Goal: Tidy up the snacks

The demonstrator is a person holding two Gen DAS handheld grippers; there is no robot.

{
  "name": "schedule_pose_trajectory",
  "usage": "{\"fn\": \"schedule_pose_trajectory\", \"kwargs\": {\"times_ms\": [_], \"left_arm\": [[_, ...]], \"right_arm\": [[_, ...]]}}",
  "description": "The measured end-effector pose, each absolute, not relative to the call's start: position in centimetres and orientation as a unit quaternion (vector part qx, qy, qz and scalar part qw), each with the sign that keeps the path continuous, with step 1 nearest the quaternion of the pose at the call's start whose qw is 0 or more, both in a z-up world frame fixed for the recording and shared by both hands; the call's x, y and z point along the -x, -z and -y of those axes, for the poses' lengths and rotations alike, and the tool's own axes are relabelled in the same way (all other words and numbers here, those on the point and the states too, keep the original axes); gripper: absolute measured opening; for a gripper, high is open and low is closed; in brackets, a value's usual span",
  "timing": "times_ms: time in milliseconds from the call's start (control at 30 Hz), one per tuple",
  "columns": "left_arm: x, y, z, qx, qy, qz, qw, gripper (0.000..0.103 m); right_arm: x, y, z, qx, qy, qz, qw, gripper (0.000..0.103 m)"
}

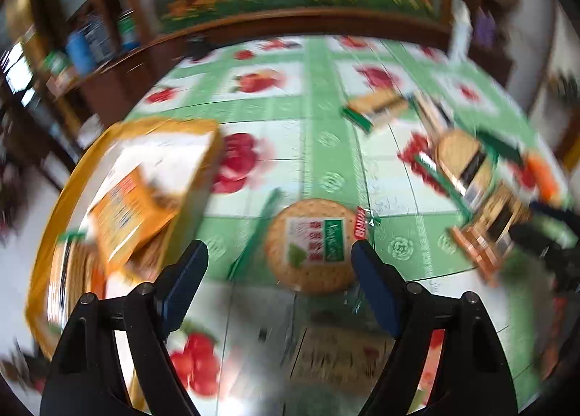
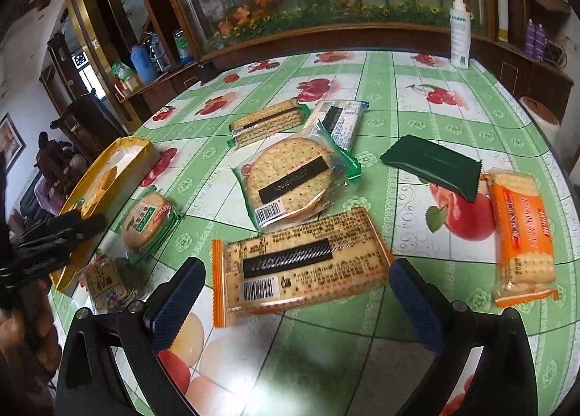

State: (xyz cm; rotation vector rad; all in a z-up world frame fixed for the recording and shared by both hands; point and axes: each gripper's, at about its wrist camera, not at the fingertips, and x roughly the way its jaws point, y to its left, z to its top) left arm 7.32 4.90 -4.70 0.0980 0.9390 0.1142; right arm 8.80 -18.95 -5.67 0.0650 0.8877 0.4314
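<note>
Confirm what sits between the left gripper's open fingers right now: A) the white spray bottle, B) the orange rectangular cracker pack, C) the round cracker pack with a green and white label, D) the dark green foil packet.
C: in the left wrist view the left gripper is open around the round cracker pack, not touching it.

Table (image 2: pixel 380 89) under a green fruit-print cloth, snacks spread across it. A yellow box (image 2: pixel 136 147) sits at the left edge, a round cracker pack (image 2: pixel 148 222) just beside it. In the middle, a bigger round pack (image 2: pixel 290 180), barcode up. Nearest, a flat orange-edged pack (image 2: pixel 301 263). To the right, a dark green wrapper (image 2: pixel 431 165) and an orange pack (image 2: pixel 522 234). At the far edge stands a white bottle (image 2: pixel 459 35).
</note>
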Motion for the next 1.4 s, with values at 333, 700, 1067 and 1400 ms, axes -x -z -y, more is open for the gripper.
{"fn": "schedule_pose_trajectory", "kwargs": {"times_ms": [333,700,1067,1400], "left_arm": [[-10.2,6.2,-5.1,-0.076,0.021,-0.484,0.871,0.088],[-11.7,8.3,-4.4,-0.081,0.049,-0.523,0.847,0.103],[-11.3,8.2,-5.4,-0.038,0.06,-0.506,0.86,0.087],[-10.6,7.5,-6.5,-0.006,0.054,-0.488,0.871,0.077]], "right_arm": [[-14.3,5.4,14.4,0.042,-0.218,-0.433,0.873,0.103],[-16.8,8.2,10.6,0.17,-0.182,-0.449,0.858,0.103],[-16.7,7.0,12.3,0.097,-0.212,-0.441,0.867,0.086],[-15.1,5.3,12.8,0.052,-0.239,-0.423,0.873,0.057]]}}
